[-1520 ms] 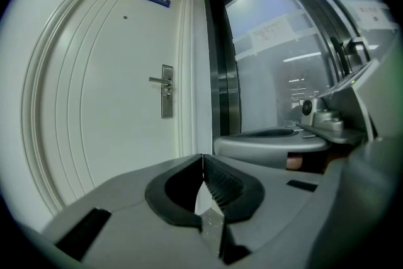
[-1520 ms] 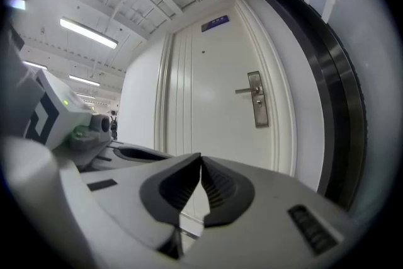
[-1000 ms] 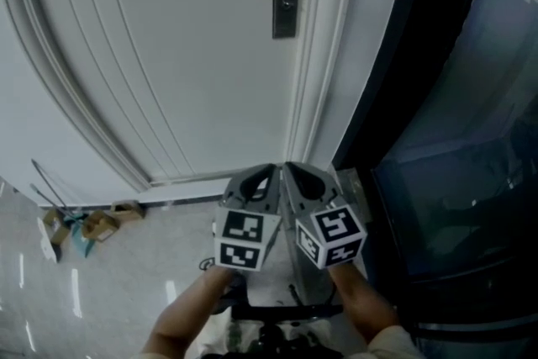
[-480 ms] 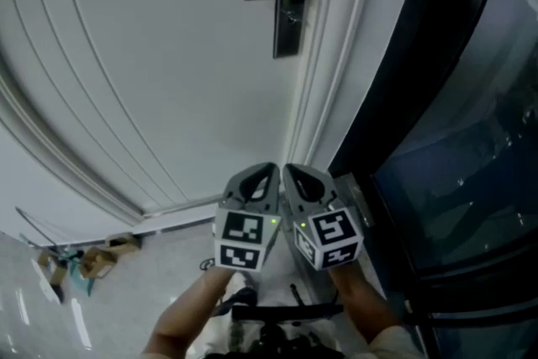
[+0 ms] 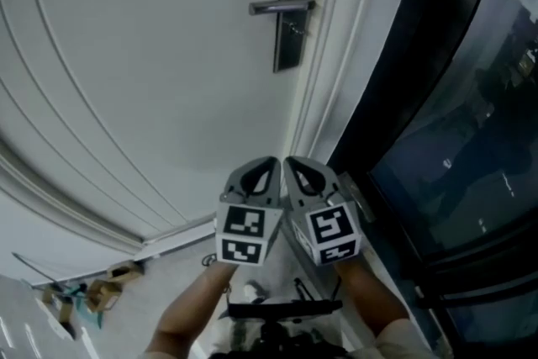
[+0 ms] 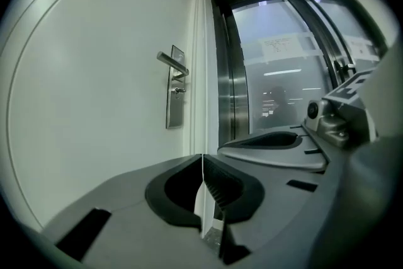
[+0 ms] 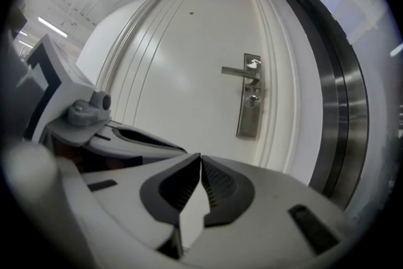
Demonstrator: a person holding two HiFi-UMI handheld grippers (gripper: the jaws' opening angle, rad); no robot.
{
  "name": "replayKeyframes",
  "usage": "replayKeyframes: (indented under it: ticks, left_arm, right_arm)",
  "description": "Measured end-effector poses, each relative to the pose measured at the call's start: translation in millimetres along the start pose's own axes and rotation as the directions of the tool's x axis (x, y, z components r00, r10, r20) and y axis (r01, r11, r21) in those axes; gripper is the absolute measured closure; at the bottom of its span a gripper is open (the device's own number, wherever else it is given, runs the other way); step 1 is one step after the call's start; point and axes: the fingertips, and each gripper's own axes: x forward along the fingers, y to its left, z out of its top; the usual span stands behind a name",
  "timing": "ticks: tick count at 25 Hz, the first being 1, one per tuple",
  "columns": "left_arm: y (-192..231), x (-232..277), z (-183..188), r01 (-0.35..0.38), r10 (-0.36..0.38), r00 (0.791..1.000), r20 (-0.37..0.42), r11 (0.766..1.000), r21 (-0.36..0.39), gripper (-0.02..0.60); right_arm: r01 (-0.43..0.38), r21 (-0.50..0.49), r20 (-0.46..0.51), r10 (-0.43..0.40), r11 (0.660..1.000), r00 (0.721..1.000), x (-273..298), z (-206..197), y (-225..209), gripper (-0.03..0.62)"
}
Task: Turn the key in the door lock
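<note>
The key (image 7: 254,97) sits in the lock plate (image 5: 288,46) just below the lever handle (image 5: 277,7). It is a small stub whose long axis seems to run level, straight out of the door (image 5: 151,55) toward the person. Over the last second the plate has come nearer in the head view, so I judge the approach under way and the turning not begun. Well short of the plate, the left gripper (image 5: 266,168) and right gripper (image 5: 292,168) ride side by side, each with jaws pressed together on nothing.

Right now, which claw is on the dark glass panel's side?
The right claw, next to the dark glass panel; the left claw is in front of the white door. Both are shut, empty.
</note>
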Motion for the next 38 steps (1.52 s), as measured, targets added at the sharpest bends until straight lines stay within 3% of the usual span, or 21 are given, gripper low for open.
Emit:
replayKeyframes:
  ticks: [10,14,21,27,29,33,34,36,38]
  left_arm:
    - [19,29,26,0.025,-0.025,0.999,0.032,0.999,0.025,0.561]
    - [24,42,39,0.014,-0.015,0.999,0.042,0.999,0.034,0.561]
    - [33,76,64,-0.019,0.015,0.998,0.066,0.998,0.061,0.561]
    - [40,99,81,-0.05,0.044,0.995,0.089,0.997,0.065,0.561]
    - [45,105,83,-0.064,0.058,0.994,0.09,0.996,0.068,0.561]
    - [54,111,88,-0.084,0.078,0.992,0.095,0.995,0.061,0.561]
    - [55,112,89,-0.086,0.08,0.992,0.097,0.995,0.058,0.561]
    - [54,113,89,-0.087,0.082,0.992,0.1,0.995,0.054,0.561]
    - [52,112,89,-0.085,0.079,0.992,0.102,0.995,0.054,0.561]
  right_arm:
    - [0.038,-0.217,0.012,-0.036,0.976,0.999,30,27,-33,0.56]
    - [0.046,-0.343,0.04,-0.035,0.938,0.999,41,46,-56,0.56]
    - [0.085,-0.607,0.088,-0.04,0.79,0.995,65,84,-103,0.56]
    - [0.077,-0.741,0.078,-0.028,0.667,0.997,89,107,-133,0.545]
    - [0.085,-0.788,0.083,-0.031,0.609,0.996,98,114,-140,0.545]
    - [0.104,-0.888,0.094,-0.043,0.447,0.995,122,125,-143,0.543]
    - [0.101,-0.899,0.088,-0.049,0.426,0.995,130,125,-143,0.528]
    - [0.091,-0.901,0.068,-0.069,0.424,0.995,143,124,-144,0.503]
    - [0.095,-0.886,0.057,-0.097,0.454,0.994,152,124,-149,0.497]
